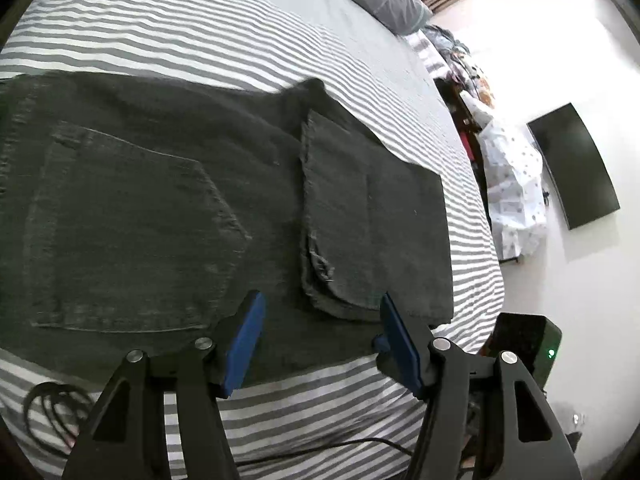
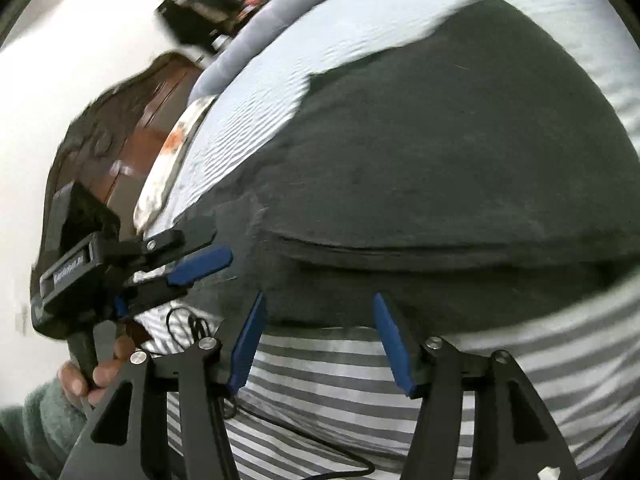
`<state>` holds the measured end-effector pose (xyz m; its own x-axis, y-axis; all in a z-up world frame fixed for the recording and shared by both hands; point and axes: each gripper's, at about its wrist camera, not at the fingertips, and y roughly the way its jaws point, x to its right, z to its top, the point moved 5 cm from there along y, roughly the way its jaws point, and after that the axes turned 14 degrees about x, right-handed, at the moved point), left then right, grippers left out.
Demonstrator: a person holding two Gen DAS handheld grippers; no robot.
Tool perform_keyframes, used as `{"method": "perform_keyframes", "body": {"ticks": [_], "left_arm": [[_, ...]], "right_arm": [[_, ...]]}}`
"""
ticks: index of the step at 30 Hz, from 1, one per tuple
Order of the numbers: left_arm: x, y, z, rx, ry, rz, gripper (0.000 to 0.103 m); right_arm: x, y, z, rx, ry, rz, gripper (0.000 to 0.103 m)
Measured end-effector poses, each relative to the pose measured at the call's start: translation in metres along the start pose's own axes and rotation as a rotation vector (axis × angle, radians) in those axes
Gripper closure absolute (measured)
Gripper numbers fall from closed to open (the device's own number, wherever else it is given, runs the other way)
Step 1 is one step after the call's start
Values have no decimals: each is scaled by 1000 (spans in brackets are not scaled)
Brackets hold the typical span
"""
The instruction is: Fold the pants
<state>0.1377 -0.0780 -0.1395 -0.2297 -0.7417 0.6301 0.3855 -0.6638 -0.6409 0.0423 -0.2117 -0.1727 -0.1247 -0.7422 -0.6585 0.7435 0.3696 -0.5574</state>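
Striped bedsheet (image 1: 168, 32) covers the bed; dark pants (image 1: 160, 200) lie flat on it, already folded over, hem end (image 1: 372, 216) resting on the seat beside the back pocket (image 1: 132, 232). Left gripper (image 1: 320, 312) hovers at the near edge of the pants, fingers apart, holding nothing. Right gripper (image 2: 316, 320) faces the same near edge further along, fingers apart and empty. Long axis of the pants runs across both views, parallel to the bed edge. Judged next step: grasp the near edge for a further fold. Sheet beyond the pants is open; a cable (image 1: 52, 412) lies near the edge
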Motion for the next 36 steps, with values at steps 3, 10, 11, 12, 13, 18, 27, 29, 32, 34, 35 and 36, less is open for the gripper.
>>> {"method": "perform_keyframes", "body": {"ticks": [3,10,11,12,13,18,27,29,32,34,35,36], "left_arm": [[2,18,0,-28,-16,9,42],[5,40,0,-47,-69,19,42],[6,40,0,-45,-73,9,43],[7,40,1,-41,-69,11,43],[8,40,1,-37,-65,12,45],[16,44,-3,-45,-45,20,78],[30,35,-21,-49,5,51,97],[30,33,-25,-51,19,59,97],[24,36,-31,-66,41,83,97],[17,41,-34,-79,38,103,96],[15,44,-34,-83,31,110,96],[14,45,-34,-84,27,108,96]], "right_arm": [[17,-7,7,32,43,-11,47],[57,-30,26,144,191,-45,47],[67,-39,32,183,223,-56,47],[74,-44,37,206,245,-66,47],[81,-50,41,229,267,-79,47],[110,-61,53,246,389,-69,59],[116,-63,56,241,339,-171,95],[114,-64,57,235,310,-184,96],[116,-62,54,217,290,-206,96],[121,-60,51,196,273,-234,96],[123,-59,50,190,269,-240,96],[122,-59,50,188,262,-245,95]]}}
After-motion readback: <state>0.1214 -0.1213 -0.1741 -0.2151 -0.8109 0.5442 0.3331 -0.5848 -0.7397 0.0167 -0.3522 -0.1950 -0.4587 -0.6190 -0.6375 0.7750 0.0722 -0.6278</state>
